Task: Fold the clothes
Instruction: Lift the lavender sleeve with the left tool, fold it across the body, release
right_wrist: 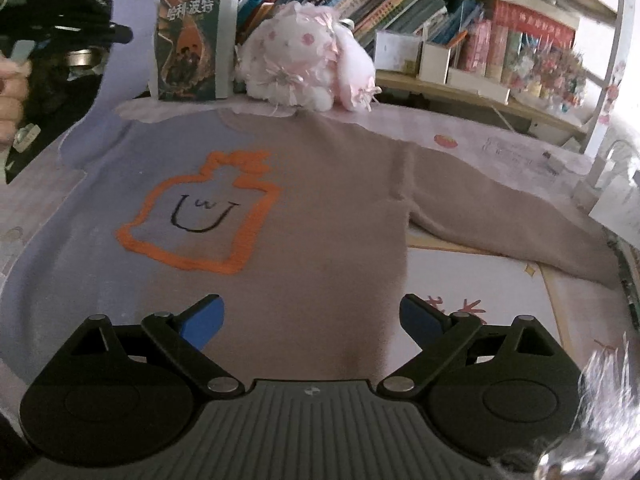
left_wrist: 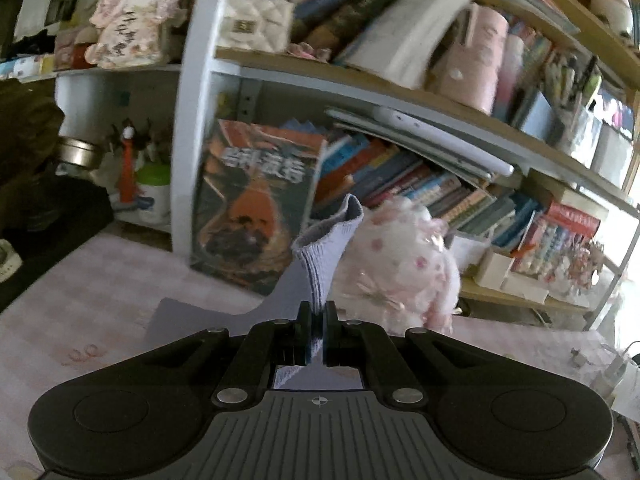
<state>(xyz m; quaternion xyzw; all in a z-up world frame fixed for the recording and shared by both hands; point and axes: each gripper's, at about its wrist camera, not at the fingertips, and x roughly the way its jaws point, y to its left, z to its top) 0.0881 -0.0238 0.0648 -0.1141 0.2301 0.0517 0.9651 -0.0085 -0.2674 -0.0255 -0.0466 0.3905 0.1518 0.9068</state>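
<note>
sweater [right_wrist: 312, 216] flat on table [right_wrist: 500, 148], chest up, neck toward far edge | left gripper [left_wrist: 319, 312] clamped on left sleeve cuff [left_wrist: 332, 240], lifted | right gripper [right_wrist: 312, 320] spread wide, empty, above hem | right sleeve [right_wrist: 500, 216] outstretched; body unfolded

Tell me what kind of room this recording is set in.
Most likely a bedroom or study at home: a bookshelf crammed with books, a pink plush toy, and a sweater spread on a pink-covered surface.
</note>
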